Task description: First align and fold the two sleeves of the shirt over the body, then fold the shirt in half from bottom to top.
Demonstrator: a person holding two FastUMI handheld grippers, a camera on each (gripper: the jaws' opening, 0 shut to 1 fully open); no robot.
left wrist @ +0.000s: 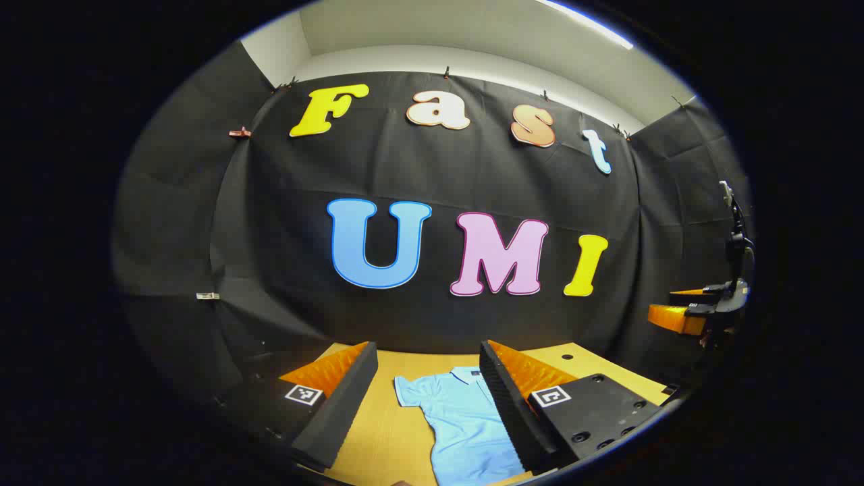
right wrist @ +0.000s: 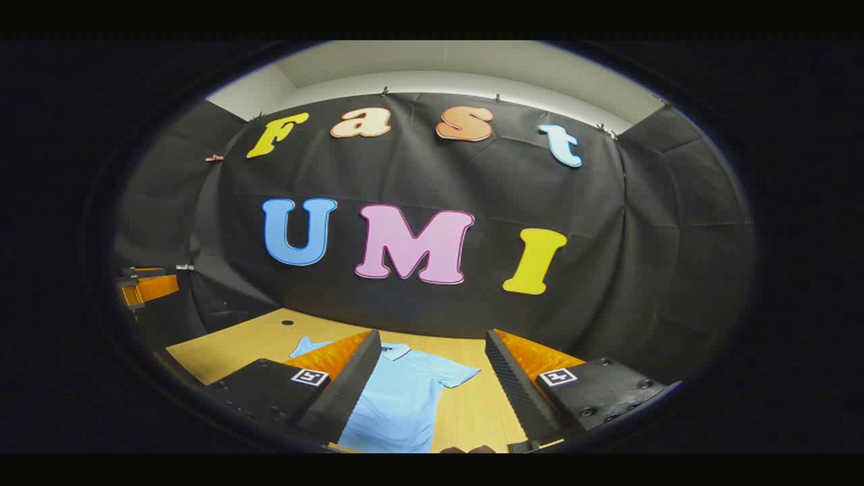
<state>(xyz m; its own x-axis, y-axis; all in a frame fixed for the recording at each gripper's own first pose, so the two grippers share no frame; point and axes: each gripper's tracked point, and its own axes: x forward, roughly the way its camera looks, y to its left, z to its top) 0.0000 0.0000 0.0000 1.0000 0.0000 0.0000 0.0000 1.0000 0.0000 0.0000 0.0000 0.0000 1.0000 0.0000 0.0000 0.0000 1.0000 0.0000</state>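
A light blue short-sleeved polo shirt (left wrist: 459, 422) lies flat on the wooden table (left wrist: 385, 439), collar toward the wall, sleeves spread out. My left gripper (left wrist: 428, 358) hangs open above its left sleeve side, nothing between the fingers. In the right gripper view the same shirt (right wrist: 405, 395) lies below, one sleeve reaching right. My right gripper (right wrist: 432, 344) is open above it, holding nothing. The right gripper (left wrist: 688, 310) also appears far right in the left gripper view, raised off the table. The left gripper (right wrist: 145, 283) appears far left in the right gripper view.
The table (right wrist: 229, 347) ends at the black cloth wall behind. A small round hole (left wrist: 567, 356) sits in the tabletop near the far edge, seen again as a hole (right wrist: 287, 322) in the right gripper view. Bare wood flanks the shirt on both sides.
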